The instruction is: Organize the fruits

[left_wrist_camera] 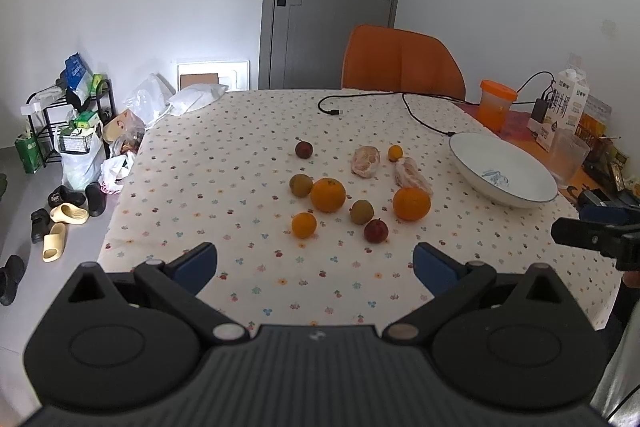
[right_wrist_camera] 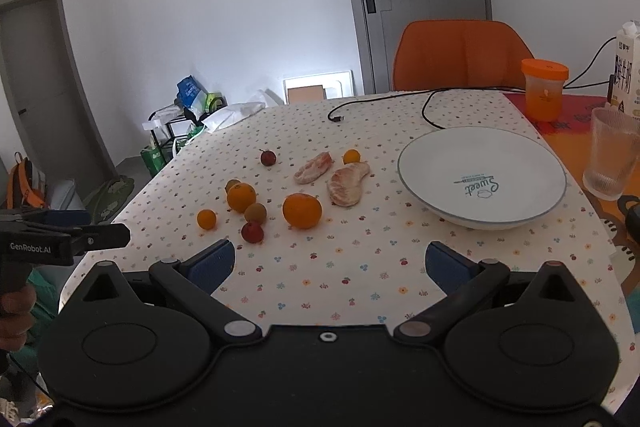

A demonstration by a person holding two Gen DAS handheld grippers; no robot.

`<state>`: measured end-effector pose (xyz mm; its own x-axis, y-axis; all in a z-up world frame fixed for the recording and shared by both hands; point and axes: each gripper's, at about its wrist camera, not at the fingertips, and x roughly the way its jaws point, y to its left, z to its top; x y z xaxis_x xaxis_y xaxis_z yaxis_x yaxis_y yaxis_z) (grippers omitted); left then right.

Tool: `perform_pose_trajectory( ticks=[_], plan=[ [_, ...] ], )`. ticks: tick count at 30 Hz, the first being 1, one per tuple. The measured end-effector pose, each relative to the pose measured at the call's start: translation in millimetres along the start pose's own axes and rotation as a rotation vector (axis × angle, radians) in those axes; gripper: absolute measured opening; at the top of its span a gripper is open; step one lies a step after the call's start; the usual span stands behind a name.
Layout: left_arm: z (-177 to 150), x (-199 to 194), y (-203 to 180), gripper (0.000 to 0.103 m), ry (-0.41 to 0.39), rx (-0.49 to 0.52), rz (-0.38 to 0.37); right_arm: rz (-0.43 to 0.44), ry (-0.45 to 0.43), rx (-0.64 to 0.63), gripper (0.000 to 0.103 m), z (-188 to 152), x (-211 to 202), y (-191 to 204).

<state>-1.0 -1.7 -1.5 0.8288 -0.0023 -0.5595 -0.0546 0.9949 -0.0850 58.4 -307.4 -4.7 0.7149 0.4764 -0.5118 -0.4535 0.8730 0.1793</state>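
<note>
Loose fruit lies mid-table on a flowered cloth: a large orange (left_wrist_camera: 328,194) (right_wrist_camera: 241,197), a second orange (left_wrist_camera: 411,203) (right_wrist_camera: 302,210), a small red fruit (left_wrist_camera: 376,230) (right_wrist_camera: 252,231), two peeled citrus pieces (left_wrist_camera: 365,161) (right_wrist_camera: 347,184), plus small oranges and brownish fruits. A white plate (left_wrist_camera: 520,191) (right_wrist_camera: 440,187) rests to their right, empty. My left gripper (left_wrist_camera: 316,265) is open above the near table edge, short of the fruit. My right gripper (right_wrist_camera: 330,263) is also open, nothing between its fingers.
A black cable (left_wrist_camera: 416,111) runs across the far side. An orange-lidded jar (right_wrist_camera: 543,89), milk carton (left_wrist_camera: 568,103) and ribbed glass (right_wrist_camera: 612,157) stand at the right. An orange chair (right_wrist_camera: 460,53) is behind the table. Bags, shoes and a rack (left_wrist_camera: 60,131) fill the floor left.
</note>
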Motion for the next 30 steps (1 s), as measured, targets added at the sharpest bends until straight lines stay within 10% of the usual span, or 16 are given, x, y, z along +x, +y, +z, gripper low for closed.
perform_pose_trajectory(
  ticks=[30],
  plan=[
    [0.7, -3.4, -2.9, 0.103, -0.004, 0.012, -0.003, 0.01, -0.004, -0.019, 0.103, -2.5, -0.7, 1.9]
  ],
)
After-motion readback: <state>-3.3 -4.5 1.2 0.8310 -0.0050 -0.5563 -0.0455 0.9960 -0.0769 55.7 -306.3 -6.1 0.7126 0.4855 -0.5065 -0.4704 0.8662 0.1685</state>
